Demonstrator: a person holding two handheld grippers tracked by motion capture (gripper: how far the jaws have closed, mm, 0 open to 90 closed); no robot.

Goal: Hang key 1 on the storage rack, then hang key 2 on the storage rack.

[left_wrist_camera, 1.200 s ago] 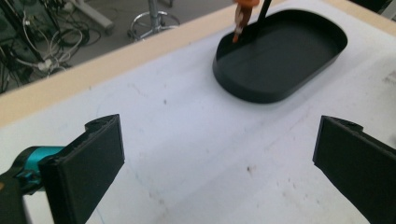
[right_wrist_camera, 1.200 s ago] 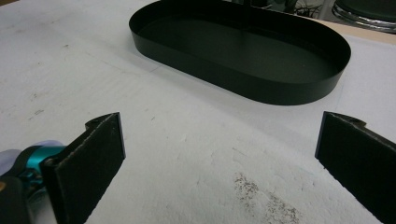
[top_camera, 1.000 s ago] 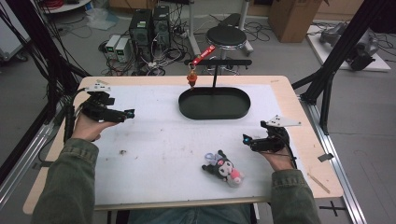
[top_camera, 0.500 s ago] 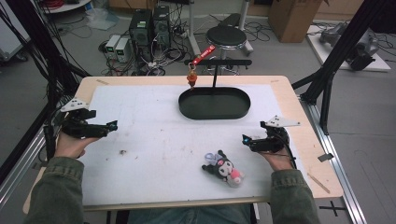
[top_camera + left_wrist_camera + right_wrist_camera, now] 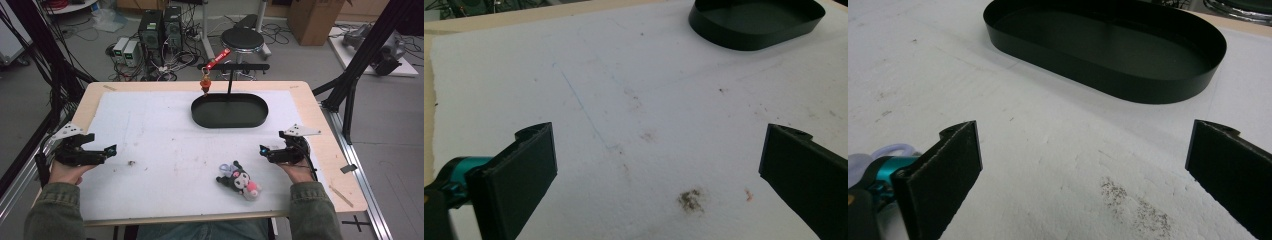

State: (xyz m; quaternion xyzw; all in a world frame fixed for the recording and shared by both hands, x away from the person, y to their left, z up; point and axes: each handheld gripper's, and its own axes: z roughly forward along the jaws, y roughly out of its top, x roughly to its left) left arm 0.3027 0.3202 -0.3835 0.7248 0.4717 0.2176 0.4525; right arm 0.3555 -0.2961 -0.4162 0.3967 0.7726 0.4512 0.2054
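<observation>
Grey workshop floor with computer towers, cables and a round stool lies beyond the wooden counter (image 5: 320, 120), whose top carries a white, faintly stained foam sheet (image 5: 165, 130). Nearest the right tongs (image 5: 262, 150), at about seven o'clock from them and apart from them, lies a small plush toy (image 5: 239, 180): soft, fuzzy, black with a white face and a pink patch. Its long axis runs roughly from ten o'clock to four o'clock, pink end toward four o'clock. At twelve o'clock on the sheet sits an oval black tray (image 5: 229, 111), smooth, low-walled and bare inside, with a thin black stand (image 5: 231, 75) rising behind it; a red strap with an orange charm (image 5: 205, 83) hangs from its crossbar. Left tongs (image 5: 111, 149) rest at nine o'clock. Both tongs stand wide apart, gripping nothing.
</observation>
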